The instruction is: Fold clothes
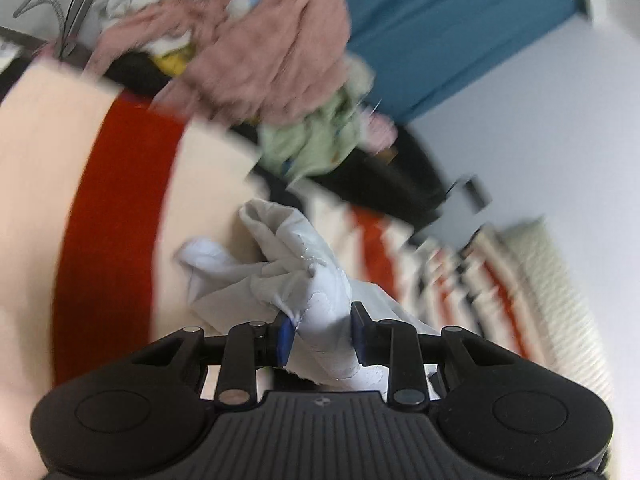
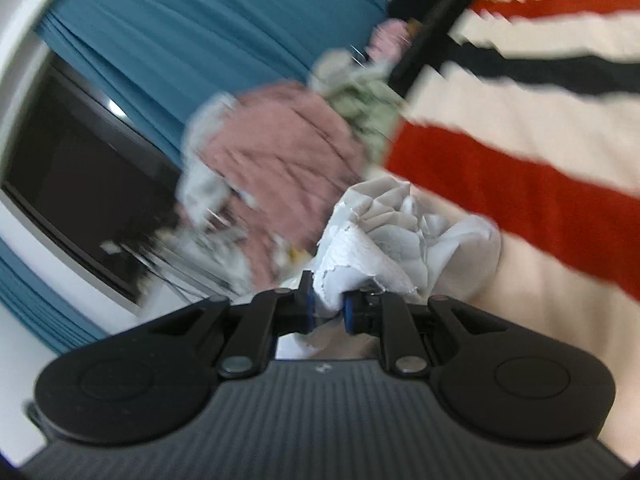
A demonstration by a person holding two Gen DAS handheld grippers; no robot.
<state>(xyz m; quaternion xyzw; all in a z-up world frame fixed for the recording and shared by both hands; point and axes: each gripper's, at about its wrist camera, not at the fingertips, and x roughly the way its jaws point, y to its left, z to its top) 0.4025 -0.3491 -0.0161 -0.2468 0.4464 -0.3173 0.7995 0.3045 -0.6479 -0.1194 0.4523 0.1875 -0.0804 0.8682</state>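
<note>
Cloth (image 1: 316,280): white, crumpled, bunched between both grippers above a striped blanket (image 1: 116,216).
Left gripper (image 1: 323,336): fingers pinch the cloth.
Right gripper (image 2: 329,307): fingers pinch its frayed edge.
Writing: none legible.

Matt white cloth garment (image 1: 320,292); fuzzy pink towel (image 1: 272,52).

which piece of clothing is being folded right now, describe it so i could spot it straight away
Start at the cream blanket with broad red stripes covering the surface, with a heap of pink, green and white laundry at its far edge. Nearer than the heap, the pale white garment is bunched up, pinched by both the left tongs and right tongs. It alone is plain white and held apart from the pile.
</note>
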